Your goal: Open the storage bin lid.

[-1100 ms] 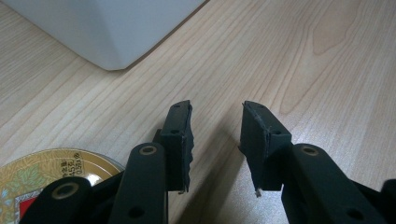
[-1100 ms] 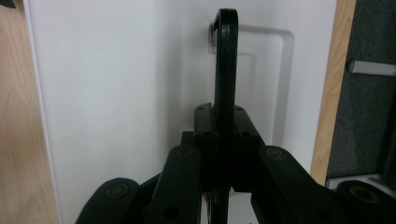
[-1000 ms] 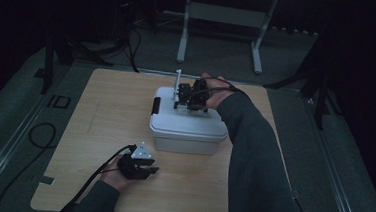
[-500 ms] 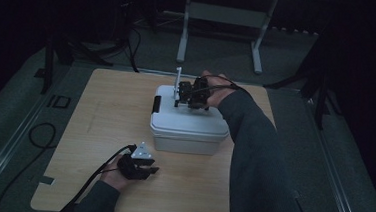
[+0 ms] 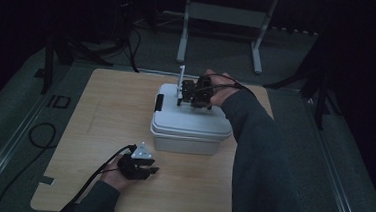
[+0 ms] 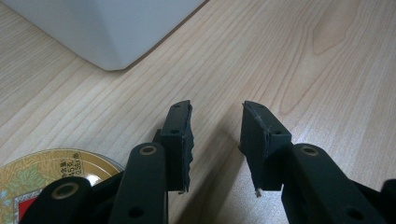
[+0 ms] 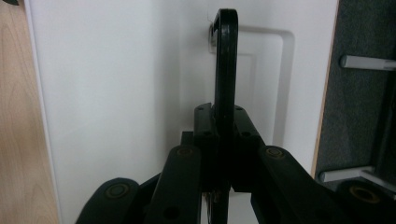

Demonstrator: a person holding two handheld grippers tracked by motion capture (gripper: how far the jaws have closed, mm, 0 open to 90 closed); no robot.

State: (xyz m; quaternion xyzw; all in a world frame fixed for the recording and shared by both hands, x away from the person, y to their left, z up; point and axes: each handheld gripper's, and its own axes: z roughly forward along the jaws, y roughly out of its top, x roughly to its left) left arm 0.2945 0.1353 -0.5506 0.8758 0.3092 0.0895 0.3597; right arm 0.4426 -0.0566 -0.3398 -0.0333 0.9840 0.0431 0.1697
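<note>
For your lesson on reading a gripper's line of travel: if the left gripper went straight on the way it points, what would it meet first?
Probably bare table: the left gripper points past the white box, whose corner lies left of that line.

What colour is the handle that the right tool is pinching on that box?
Black; the handle stands out against the white box lid, best in the right gripper view.
</note>
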